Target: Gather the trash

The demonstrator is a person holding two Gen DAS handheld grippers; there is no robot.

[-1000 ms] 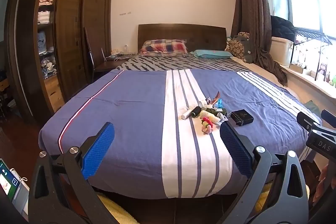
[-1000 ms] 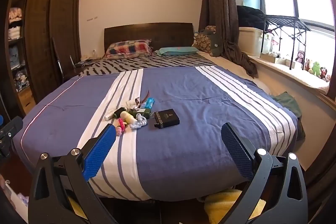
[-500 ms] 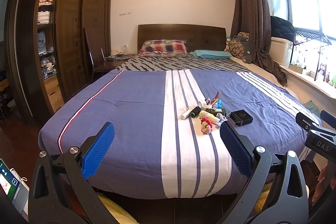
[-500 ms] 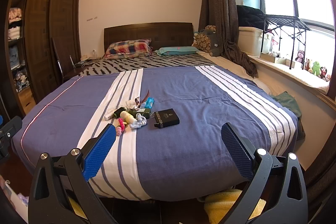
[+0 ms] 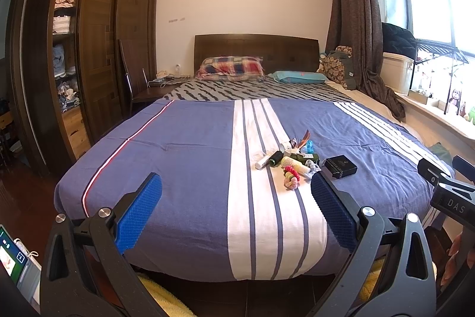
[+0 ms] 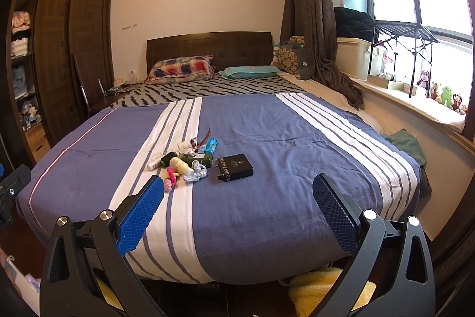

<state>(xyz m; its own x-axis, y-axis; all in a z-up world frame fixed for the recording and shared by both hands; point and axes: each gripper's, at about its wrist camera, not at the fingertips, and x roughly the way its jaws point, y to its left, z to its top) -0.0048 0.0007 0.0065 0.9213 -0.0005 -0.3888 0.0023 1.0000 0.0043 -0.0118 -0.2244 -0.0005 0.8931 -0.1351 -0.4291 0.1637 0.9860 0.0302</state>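
A small heap of trash [image 5: 289,161] lies on the blue striped bedspread [image 5: 184,156]: tubes, a dark bottle, a pink hair tie, wrappers. A black box [image 5: 340,166] lies just right of it. In the right wrist view the heap [image 6: 185,161] and the black box [image 6: 234,168] sit ahead, left of centre. My left gripper [image 5: 236,204] is open and empty at the foot of the bed, short of the heap. My right gripper [image 6: 237,205] is open and empty too, also at the bed's foot.
A dark wardrobe [image 5: 98,55] and a chair [image 5: 133,85] stand left of the bed. Pillows [image 5: 231,69] lie at the headboard. A window ledge with toys [image 6: 439,97] runs along the right. A yellow towel [image 6: 320,284] lies on the floor under the bed's foot.
Both views have barely shifted; the left gripper has drifted very slightly. Both grippers stay open and nothing on the bed has moved.
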